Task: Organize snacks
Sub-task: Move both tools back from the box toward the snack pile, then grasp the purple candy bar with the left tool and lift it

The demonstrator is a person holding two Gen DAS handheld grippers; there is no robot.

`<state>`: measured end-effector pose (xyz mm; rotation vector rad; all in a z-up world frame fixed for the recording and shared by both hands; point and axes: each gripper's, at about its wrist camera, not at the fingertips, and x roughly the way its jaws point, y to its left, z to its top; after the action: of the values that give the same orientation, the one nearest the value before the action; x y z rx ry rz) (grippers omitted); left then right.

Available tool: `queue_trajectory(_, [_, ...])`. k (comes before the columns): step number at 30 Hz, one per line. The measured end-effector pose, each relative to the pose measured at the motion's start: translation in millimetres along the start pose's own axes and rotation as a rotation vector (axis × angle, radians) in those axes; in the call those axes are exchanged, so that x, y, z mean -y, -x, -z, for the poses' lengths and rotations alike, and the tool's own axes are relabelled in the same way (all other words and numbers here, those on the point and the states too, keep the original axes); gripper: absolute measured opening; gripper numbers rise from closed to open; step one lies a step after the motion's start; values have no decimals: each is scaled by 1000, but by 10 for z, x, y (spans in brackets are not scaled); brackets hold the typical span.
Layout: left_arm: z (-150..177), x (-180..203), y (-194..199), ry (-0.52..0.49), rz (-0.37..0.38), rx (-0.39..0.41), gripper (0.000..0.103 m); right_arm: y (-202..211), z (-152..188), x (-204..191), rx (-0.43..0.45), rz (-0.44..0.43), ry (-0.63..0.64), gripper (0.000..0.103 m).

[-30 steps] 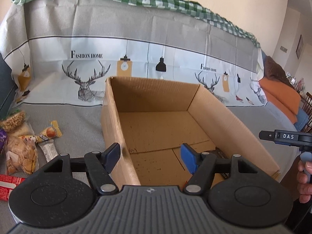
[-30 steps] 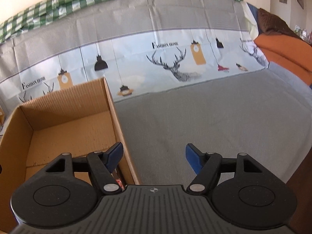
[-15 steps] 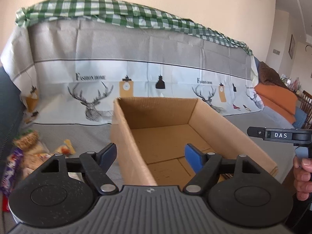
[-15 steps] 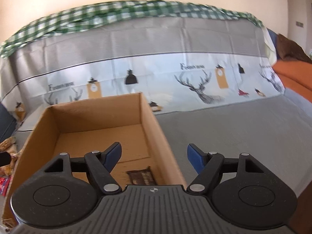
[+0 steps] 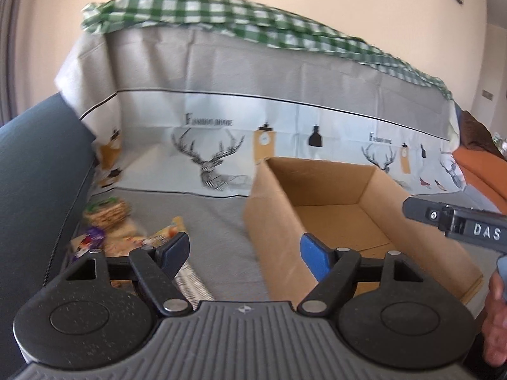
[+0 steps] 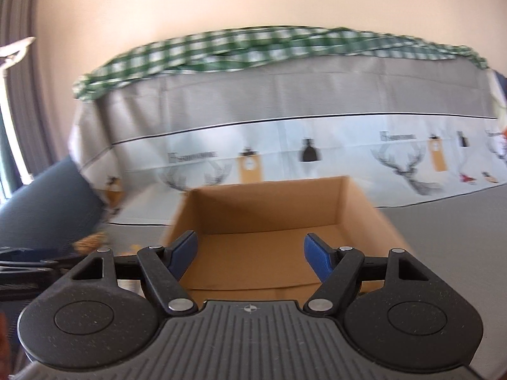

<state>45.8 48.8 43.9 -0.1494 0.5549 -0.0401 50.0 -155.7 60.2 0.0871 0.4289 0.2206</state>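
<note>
Swinging both tools off the cardboard box (image 5: 275,231) and over toward its left side, judging by how the view slid. A second ago: box dead centre ahead of the left gripper (image 5: 244,250). Now: box pushed off to the right, with only its left wall behind the right-hand pad. Just been opening that gripper a bit wider too, with nothing between the pads, so released and ready.

Same deal with the right gripper (image 6: 250,250): released, empty, and now looking straight into the box instead of along its right wall. Only bare cardboard floor on show in there, with the near end hidden behind the gripper body.

Left of the box, on the grey cover: the snacks (image 5: 111,221), a loose pile of packets, blurry, still not sorted. Just past the left pad, so probably the next grab, though no telling which packet. Beyond that pile, a dark blue cushion (image 5: 38,174).

Right of the box: a hand (image 5: 497,316) on the other tool's handle.

Behind the box: the deer-print cover (image 5: 209,164) running up the backrest, green checked cloth (image 5: 221,15) along the top.

Looks like early days for the tidy-up, with most snacks still outside the box.
</note>
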Motion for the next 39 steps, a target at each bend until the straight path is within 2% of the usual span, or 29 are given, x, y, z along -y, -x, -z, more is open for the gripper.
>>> queue_trajectory(2, [-18,-117,14,22,-11,-5,68,-32,2,-150,-4,-49,-6,71])
queue_trajectory(3, [-29,-177,20,32,-19,-6,64,-45,10,-227,-8,-76,-9,65])
queue_trajectory(5, [-58,-312,22,54,-30,-11,42,-89,30,-393,-20,-139,-12,54])
queue_trajectory(6, [-71,-372,12,57,-38,-15,36,-112,47,-482,-28,-175,-9,47])
queue_trajectory(7, [-83,-427,-5,49,-54,-19,28,-136,66,-578,-38,-213,-4,44])
queue_trajectory(8, [-95,-473,-25,35,-74,-25,23,-155,81,-672,-48,-244,2,40])
queue_trajectory(10, [-106,-573,-81,3,-114,-39,18,-201,127,-864,-68,-299,20,39])
queue_trajectory(13, [-94,-717,-220,-36,-201,-87,18,-278,212,-1118,-100,-339,58,39])
queue_trajectory(16, [-69,-927,-366,-7,-272,-152,19,-403,274,-1292,-139,-353,72,39])
queue_trajectory(22, [5,-1212,-611,19,-381,-271,22,-690,422,-1533,-211,-295,141,41])
queue_trajectory(24, [25,-1257,-659,27,-396,-290,24,-778,478,-1578,-236,-284,150,43])
queue_trajectory(26, [32,-1288,-704,33,-409,-300,32,-866,516,-1603,-256,-267,154,46])
queue_trajectory(28, [35,-1308,-759,33,-419,-307,37,-970,535,-1619,-276,-249,146,49])
queue_trajectory(33, [59,-1300,-914,-18,-437,-333,39,-1255,590,-1658,-323,-192,131,57])
queue_trajectory(39, [99,-1270,-1109,-66,-459,-364,48,-1571,669,-1632,-383,-132,93,66])
